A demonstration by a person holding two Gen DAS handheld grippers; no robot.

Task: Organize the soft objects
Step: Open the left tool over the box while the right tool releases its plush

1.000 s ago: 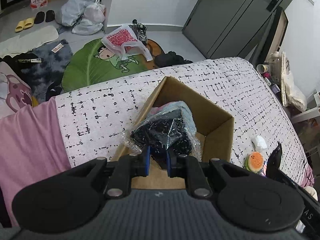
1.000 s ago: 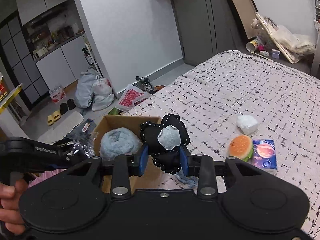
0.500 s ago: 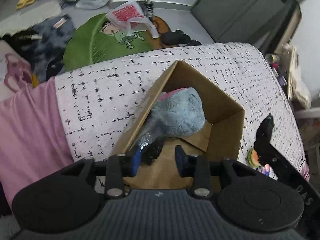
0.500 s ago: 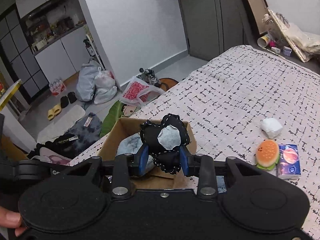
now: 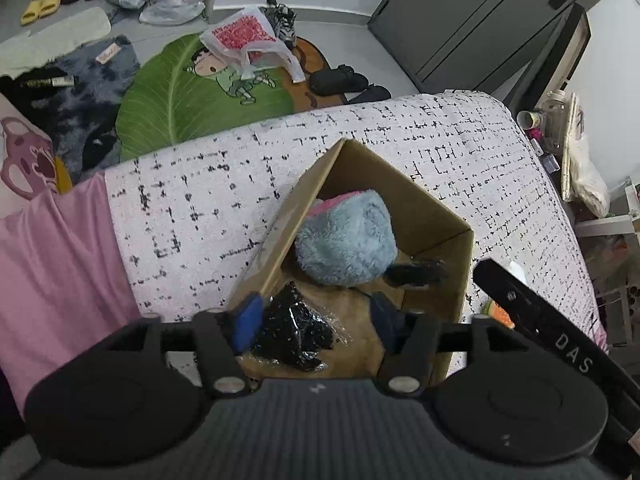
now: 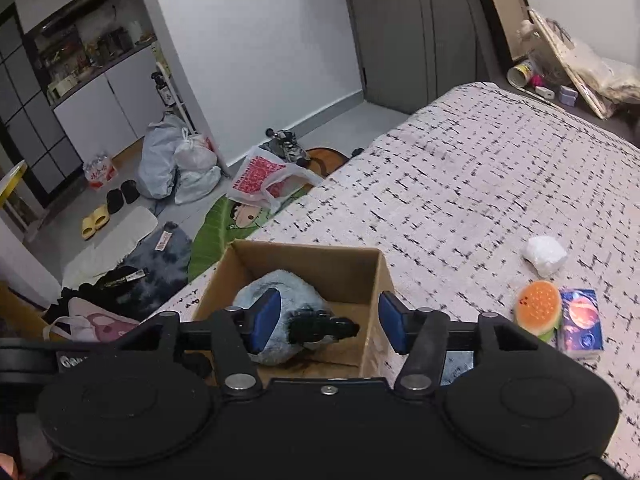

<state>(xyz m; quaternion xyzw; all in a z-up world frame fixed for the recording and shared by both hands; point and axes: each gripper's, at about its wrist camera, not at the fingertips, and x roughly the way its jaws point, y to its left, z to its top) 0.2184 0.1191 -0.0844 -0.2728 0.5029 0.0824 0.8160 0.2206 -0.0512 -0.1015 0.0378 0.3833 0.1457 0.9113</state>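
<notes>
In the left wrist view the left gripper [image 5: 316,316] sits low in the middle of the frame, above the near end of the cardboard box [image 5: 436,216]. Its jaws have just been opening and now stand well apart. A black bundle in clear plastic wrap [image 5: 298,330] lies on the box floor between them, close against the left blue pad [image 5: 246,322], though whether it touches that pad cannot be told; the other pad is clear of it. Nothing is clamped.

Further up the box, at centre frame, lies a fluffy blue plush [image 5: 346,240] with a pink edge. Just right of it, near the right wall of the box, is a small black soft toy [image 5: 416,272].

In the right wrist view the right gripper [image 6: 326,322] is at lower centre over the same box [image 6: 304,256]. Its jaws have just been opening and stand apart with nothing pressed between them. The black soft toy [image 6: 320,328] shows in the gap, lying in the box against the blue plush [image 6: 280,296], clear of the right pad; the left pad [image 6: 266,320] overlaps the plush in the picture.

At lower right on the patterned bedspread [image 6: 460,184] sit a burger toy [image 6: 538,312], a tissue pack [image 6: 582,322] just beside it, and a white wad [image 6: 546,254] above them.
</notes>
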